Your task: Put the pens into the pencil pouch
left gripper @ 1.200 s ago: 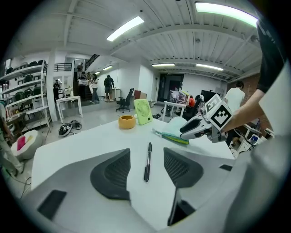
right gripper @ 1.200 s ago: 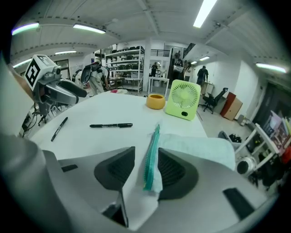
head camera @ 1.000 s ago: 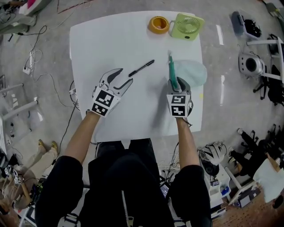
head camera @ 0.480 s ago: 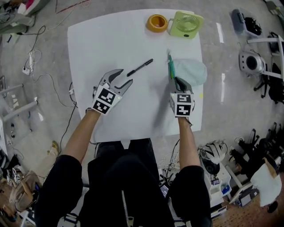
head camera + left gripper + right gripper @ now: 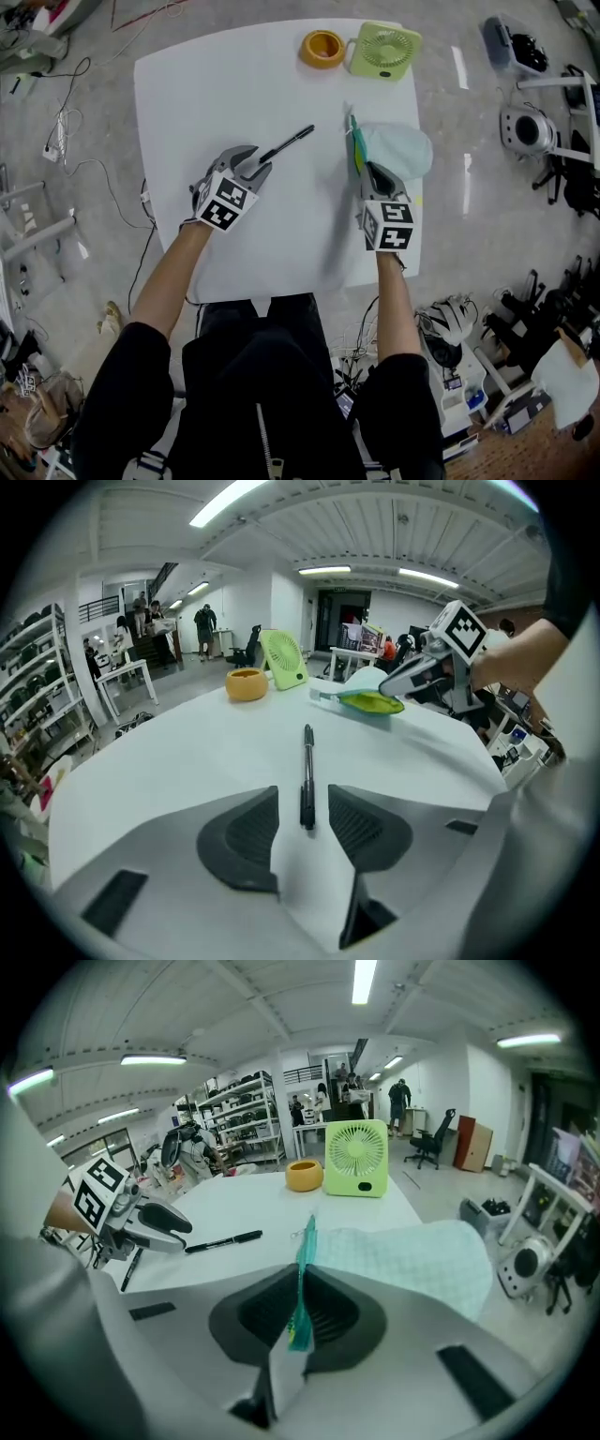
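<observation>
In the head view, left of centre on the white table (image 5: 187, 84), the left gripper (image 5: 260, 165) sits low over the near end of the pen (image 5: 289, 143). The pen lies slantwise and runs up and to the right from the fingertips. In the left gripper view that end lies in the gap of the gripper (image 5: 305, 819). The jaws have just been closing but are at a middling width, and neither pad presses the pen (image 5: 307, 771) yet.

Right of centre, the right gripper (image 5: 368, 172) has just clamped its jaws narrow on the teal zip edge of the pouch (image 5: 401, 150). The pouch lies near the table's right edge. The right gripper view shows the strip pinched between the pads (image 5: 330, 1312), with the pale body of the pouch (image 5: 412, 1255) spreading off to the right.

The step in hand looks like the pick-up of the pen while the other hand readies the pouch mouth. No pen can be seen inside yet.

Next, the left jaws need to finish closing squarely on the barrel. The pen must then be lifted, carried rightward and aimed tip-first at the opening. The right gripper probably has to raise the zip edge so that the mouth gapes.
</observation>
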The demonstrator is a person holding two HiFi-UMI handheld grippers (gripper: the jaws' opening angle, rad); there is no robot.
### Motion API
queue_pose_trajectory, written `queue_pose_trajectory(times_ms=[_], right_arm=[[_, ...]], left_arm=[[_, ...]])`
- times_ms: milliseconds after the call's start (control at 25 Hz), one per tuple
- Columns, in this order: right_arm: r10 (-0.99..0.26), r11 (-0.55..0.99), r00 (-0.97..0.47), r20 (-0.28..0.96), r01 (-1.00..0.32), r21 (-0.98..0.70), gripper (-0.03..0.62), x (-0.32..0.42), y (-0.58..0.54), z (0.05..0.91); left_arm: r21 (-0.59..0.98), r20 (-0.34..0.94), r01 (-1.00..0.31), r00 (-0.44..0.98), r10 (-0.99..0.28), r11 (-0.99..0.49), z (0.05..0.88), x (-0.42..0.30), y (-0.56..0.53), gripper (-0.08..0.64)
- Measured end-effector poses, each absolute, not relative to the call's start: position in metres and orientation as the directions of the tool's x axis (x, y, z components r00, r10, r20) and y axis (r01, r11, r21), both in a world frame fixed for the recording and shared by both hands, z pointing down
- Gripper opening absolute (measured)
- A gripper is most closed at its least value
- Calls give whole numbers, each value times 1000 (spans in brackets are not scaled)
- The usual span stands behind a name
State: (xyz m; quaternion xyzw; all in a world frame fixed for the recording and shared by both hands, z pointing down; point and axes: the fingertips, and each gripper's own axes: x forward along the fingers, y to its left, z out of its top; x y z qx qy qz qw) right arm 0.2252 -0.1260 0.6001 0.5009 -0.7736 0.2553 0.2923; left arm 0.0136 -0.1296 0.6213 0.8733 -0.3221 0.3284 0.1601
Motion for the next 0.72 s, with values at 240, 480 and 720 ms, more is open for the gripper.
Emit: queue_pose_trajectory(times_ms=[240, 480, 720], right_arm=[[-622, 371, -347, 702, -920, -126, 29, 227, -125, 596], [-619, 370, -363, 696, -917, -148, 29, 226, -125, 595], [-619, 365, -368, 694, -917, -161, 29, 229, -124, 597]], left_arm=[[37, 747, -660, 517, -418, -750, 641, 16, -124, 140], [3, 755, -653, 498, -427, -757, 644, 14, -125, 71], [-17, 718, -611, 544, -435, -792, 620, 23, -121, 69]])
